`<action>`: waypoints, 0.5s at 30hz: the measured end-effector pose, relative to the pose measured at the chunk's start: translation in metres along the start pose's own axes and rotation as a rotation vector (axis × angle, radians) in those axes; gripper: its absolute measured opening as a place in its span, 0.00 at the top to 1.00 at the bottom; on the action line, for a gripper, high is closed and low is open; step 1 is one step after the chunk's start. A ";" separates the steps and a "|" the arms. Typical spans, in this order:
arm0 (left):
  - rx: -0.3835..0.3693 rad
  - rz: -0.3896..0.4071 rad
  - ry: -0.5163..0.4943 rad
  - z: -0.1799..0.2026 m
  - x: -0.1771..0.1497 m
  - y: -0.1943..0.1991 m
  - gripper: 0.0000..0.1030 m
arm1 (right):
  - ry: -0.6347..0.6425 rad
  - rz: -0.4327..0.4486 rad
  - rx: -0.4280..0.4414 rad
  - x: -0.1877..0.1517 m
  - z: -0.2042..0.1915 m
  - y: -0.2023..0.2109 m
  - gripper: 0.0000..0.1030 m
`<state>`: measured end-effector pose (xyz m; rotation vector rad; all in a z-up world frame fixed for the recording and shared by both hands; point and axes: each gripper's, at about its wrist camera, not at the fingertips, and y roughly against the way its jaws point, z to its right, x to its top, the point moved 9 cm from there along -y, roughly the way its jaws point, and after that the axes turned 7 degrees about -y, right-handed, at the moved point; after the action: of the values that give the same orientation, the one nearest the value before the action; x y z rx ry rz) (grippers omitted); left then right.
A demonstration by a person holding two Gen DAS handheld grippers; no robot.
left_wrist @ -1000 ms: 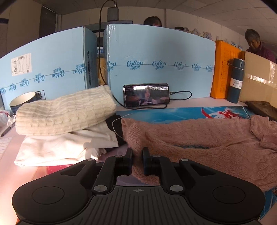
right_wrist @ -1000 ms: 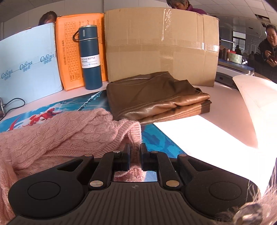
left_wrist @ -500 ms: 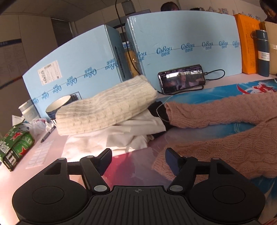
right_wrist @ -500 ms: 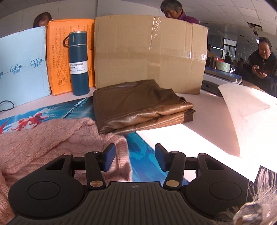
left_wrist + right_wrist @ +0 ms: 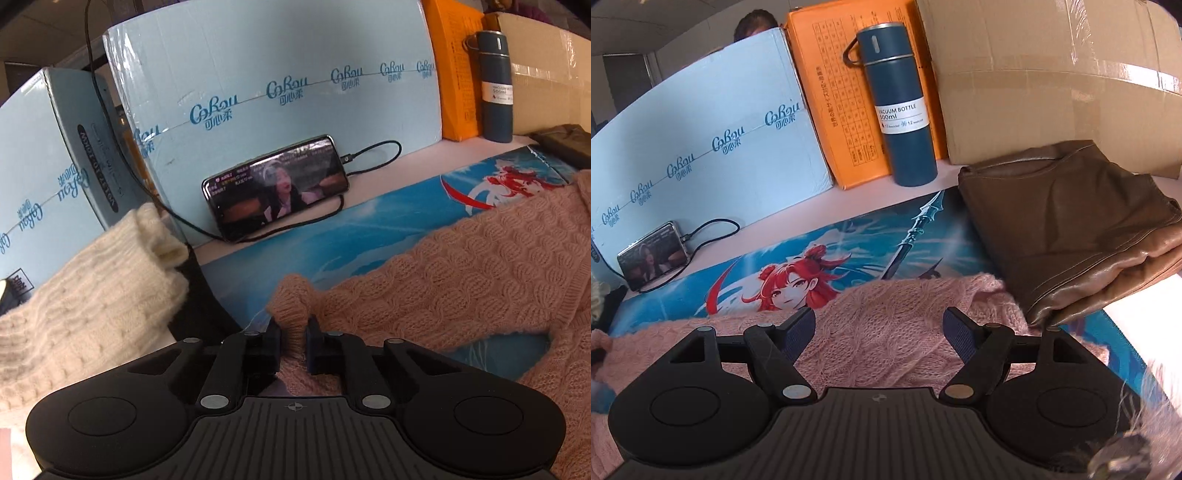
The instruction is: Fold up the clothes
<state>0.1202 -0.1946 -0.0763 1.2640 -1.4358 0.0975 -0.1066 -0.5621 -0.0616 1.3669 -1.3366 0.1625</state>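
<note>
The pink sweater (image 5: 491, 280) lies spread over the illustrated blue mat (image 5: 332, 236) on the surface, still mostly unfolded: its sleeve stretches leftward, and the body sits loose and rumpled, so the folding looks barely begun. The left gripper (image 5: 291, 341) has its jaws clamped on the ribbed cuff of that sleeve, while the right gripper (image 5: 879, 334) hovers over the body with jaws apart, having just been opening, knit below them but not pinched. The sweater is a fuzzy, open cable knit, soft and floppy. Finished work seemingly flanks it: a chunky cream knit (image 5: 85, 306) folded at left, and a smooth, glossy brown leather garment (image 5: 1078, 229) folded at right.
</note>
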 end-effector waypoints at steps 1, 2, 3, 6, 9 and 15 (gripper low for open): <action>0.010 0.011 -0.014 0.001 0.003 -0.002 0.90 | 0.008 -0.001 -0.012 -0.002 -0.004 -0.004 0.27; 0.032 0.014 -0.027 -0.002 0.005 -0.004 0.89 | 0.018 0.004 -0.021 -0.002 -0.004 -0.006 0.28; 0.056 0.002 -0.038 -0.006 0.004 -0.008 0.89 | 0.028 0.009 -0.030 -0.002 -0.005 -0.007 0.28; 0.089 -0.050 -0.075 -0.009 -0.003 -0.015 0.79 | 0.043 0.012 -0.050 -0.002 0.000 -0.009 0.28; 0.188 -0.031 -0.126 -0.011 -0.002 -0.005 0.52 | 0.035 0.037 -0.050 0.003 0.010 0.002 0.27; 0.163 0.144 -0.056 0.004 0.024 0.039 0.15 | 0.089 0.089 0.024 0.007 0.004 0.036 0.20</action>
<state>0.0956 -0.1955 -0.0374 1.3027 -1.5927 0.2833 -0.1328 -0.5582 -0.0365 1.3062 -1.3247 0.2972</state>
